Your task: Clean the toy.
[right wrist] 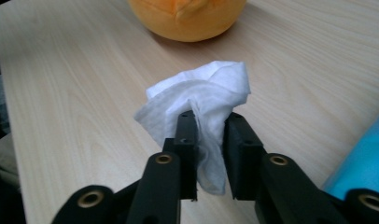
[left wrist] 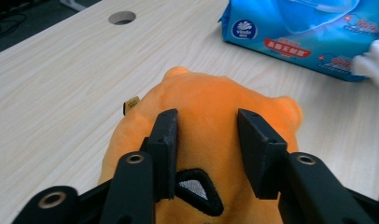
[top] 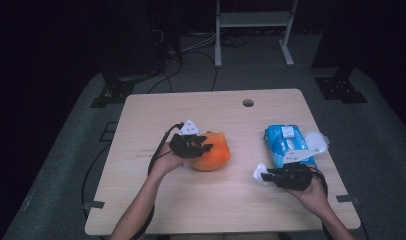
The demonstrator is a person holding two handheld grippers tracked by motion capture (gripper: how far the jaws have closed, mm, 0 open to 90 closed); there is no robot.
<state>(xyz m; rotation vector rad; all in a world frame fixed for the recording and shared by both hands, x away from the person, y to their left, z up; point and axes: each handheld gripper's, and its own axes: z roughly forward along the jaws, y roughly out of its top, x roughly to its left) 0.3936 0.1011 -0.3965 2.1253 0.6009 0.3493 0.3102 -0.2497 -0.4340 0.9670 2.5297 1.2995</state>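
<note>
Left gripper (left wrist: 206, 135) clamped on orange plush (left wrist: 211, 107), mid-desk (top: 156, 200). Right gripper (right wrist: 208, 126) holds wipe (right wrist: 201, 98) loosely between jaws, near pack (top: 283, 142) at right. Risks: slack grip lets wipe drop; soft plush squirms free under wiping pressure.

Blue wipe pack (top: 286, 145) on wooden table (top: 156, 105); round hole (top: 248, 103) near far edge

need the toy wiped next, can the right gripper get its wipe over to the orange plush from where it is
Probably yes. Only bare table lies between the right gripper, with the white wipe between its jaws, and the orange plush, which the left gripper clamps.
</note>
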